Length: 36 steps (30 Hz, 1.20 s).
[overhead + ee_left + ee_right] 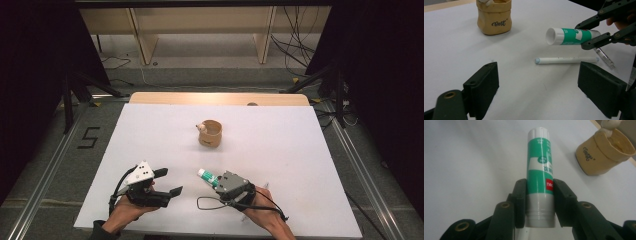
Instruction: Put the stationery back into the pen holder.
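A green and white glue stick (pixel 540 165) is clamped between the jaws of my right gripper (pixel 540 192), lifted just above the white table (pixel 280 150). It also shows in the high view as the glue stick (pixel 206 176) jutting out of the right gripper (pixel 220 183), and in the left gripper view as the glue stick (pixel 569 36). My left gripper (pixel 168 182) stands open at the front left, its jaws (pixel 539 87) wide apart over bare table. A tan cup (pixel 210 133) marked "Best" stands mid-table, with something white at its rim.
A white pen (pixel 566 60) and a clear pen (pixel 605 58) lie on the table below the glue stick. The tan cup (pixel 494 16) stands beyond them. Black stands (pixel 75 90) flank the table's far corners, and cables lie on the floor behind.
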Tool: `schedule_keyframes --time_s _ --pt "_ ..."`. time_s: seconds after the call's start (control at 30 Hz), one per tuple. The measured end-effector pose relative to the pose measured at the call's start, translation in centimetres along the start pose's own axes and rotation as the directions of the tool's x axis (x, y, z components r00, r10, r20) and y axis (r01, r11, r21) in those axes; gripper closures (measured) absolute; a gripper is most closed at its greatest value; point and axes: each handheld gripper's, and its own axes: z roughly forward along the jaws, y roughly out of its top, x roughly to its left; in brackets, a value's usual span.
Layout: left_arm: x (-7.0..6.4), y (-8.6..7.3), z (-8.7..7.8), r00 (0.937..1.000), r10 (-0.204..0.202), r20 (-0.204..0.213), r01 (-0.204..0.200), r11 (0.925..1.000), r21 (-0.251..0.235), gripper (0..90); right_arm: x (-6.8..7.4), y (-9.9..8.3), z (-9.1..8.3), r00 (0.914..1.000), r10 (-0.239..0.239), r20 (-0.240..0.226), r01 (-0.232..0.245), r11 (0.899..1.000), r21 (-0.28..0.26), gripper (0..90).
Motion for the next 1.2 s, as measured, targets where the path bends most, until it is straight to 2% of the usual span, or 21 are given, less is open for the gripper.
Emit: schedule_keyframes --time_s 0.17,0.27,0.47,0.53,0.63,0.67,0.7,0.73,0.77,0.8,0.83,0.9,0.97,1.0,1.03,1.07,1.1,1.13,1.17,1.2 --pt "0.0 0.9 0.3 0.9996 0.021 0.020 -0.022 0.9989 0.041 16.4 0.8 0.2 -0.2 0.9966 -0.082 0.004 0.082 0.997 0.001 66.0" --pt "0.0 1.4 0.4 0.9987 0.041 0.032 -0.043 0.9968 0.068 16.6 1.2 0.2 -0.2 0.9906 -0.137 0.006 0.136 0.991 0.003 65.9" --pt "0.0 2.3 0.7 0.9952 0.075 0.063 -0.083 0.9872 0.137 17.0 2.0 0.2 -0.1 0.9732 -0.230 0.004 0.230 0.973 0.017 66.0" --pt "-0.1 2.6 0.8 0.9932 0.088 0.076 -0.099 0.9826 0.157 17.2 2.2 0.2 0.0 0.9702 -0.242 0.001 0.242 0.970 0.012 66.0" --pt "-0.3 3.2 1.0 0.9888 0.111 0.100 -0.128 0.9726 0.194 17.3 2.5 0.2 -0.1 0.9581 -0.286 0.001 0.286 0.958 0.025 66.0" --pt "-0.3 3.3 1.1 0.9877 0.113 0.108 -0.133 0.9697 0.204 17.3 2.8 0.2 0.0 0.9609 -0.277 0.009 0.276 0.961 0.015 66.0" --pt "-0.4 3.4 1.3 0.9860 0.121 0.115 -0.143 0.9654 0.218 17.3 2.9 0.1 0.0 0.9563 -0.292 0.009 0.292 0.956 0.014 66.0" --pt "-0.5 3.6 1.4 0.9845 0.126 0.122 -0.151 0.9611 0.231 17.4 2.9 0.1 -0.1 0.9437 -0.331 0.008 0.330 0.944 0.019 66.0" --pt "-0.6 3.7 1.5 0.9823 0.134 0.131 -0.163 0.9563 0.243 17.5 3.1 0.1 -0.1 0.9378 -0.347 0.013 0.347 0.938 0.016 66.0" --pt "-0.7 3.8 1.7 0.9801 0.142 0.139 -0.174 0.9512 0.255 17.5 3.3 0.1 0.0 0.9373 -0.348 0.021 0.348 0.938 0.010 66.0" --pt "-0.8 3.9 1.8 0.9787 0.145 0.145 -0.179 0.9486 0.261 17.6 3.5 0.1 0.0 0.9331 -0.359 0.021 0.359 0.933 0.010 66.0" --pt "-0.9 4.1 2.1 0.9724 0.164 0.166 -0.206 0.9370 0.282 17.8 3.8 0.0 -0.1 0.9182 -0.394 0.040 0.394 0.919 0.008 66.0" --pt "-1.1 4.3 2.5 0.9662 0.172 0.192 -0.227 0.9224 0.313 18.1 4.2 -0.1 0.0 0.9006 -0.431 0.052 0.432 0.902 -0.001 66.0" --pt "-1.3 4.3 2.7 0.9630 0.178 0.203 -0.237 0.9154 0.325 18.2 4.3 -0.1 -0.1 0.8856 -0.461 0.057 0.462 0.887 -0.008 66.0" --pt "-1.4 4.3 2.9 0.9592 0.185 0.214 -0.249 0.9092 0.333 18.4 4.4 -0.1 -0.1 0.8776 -0.475 0.063 0.477 0.879 -0.009 66.0" --pt "-1.4 4.4 3.0 0.9566 0.185 0.225 -0.256 0.9034 0.344 18.5 4.4 -0.2 -0.2 0.8495 -0.524 0.062 0.525 0.851 -0.007 66.0" --pt "-1.6 4.5 3.2 0.9561 0.183 0.229 -0.256 0.9021 0.348 18.8 4.4 -0.1 -0.1 0.8335 -0.549 0.065 0.550 0.835 -0.009 66.0" --pt "-1.7 4.5 3.3 0.9540 0.184 0.237 -0.261 0.8988 0.353 19.0 4.5 -0.2 -0.1 0.8282 -0.556 0.067 0.558 0.829 -0.015 66.0" --pt "-1.7 4.6 3.5 0.9500 0.189 0.248 -0.272 0.8915 0.362 19.1 4.7 -0.2 -0.1 0.8267 -0.558 0.073 0.560 0.828 -0.012 66.0" --pt "-1.9 4.7 3.6 0.9490 0.184 0.256 -0.272 0.8882 0.370 19.2 4.9 -0.3 -0.1 0.8247 -0.561 0.075 0.563 0.826 -0.019 66.0"
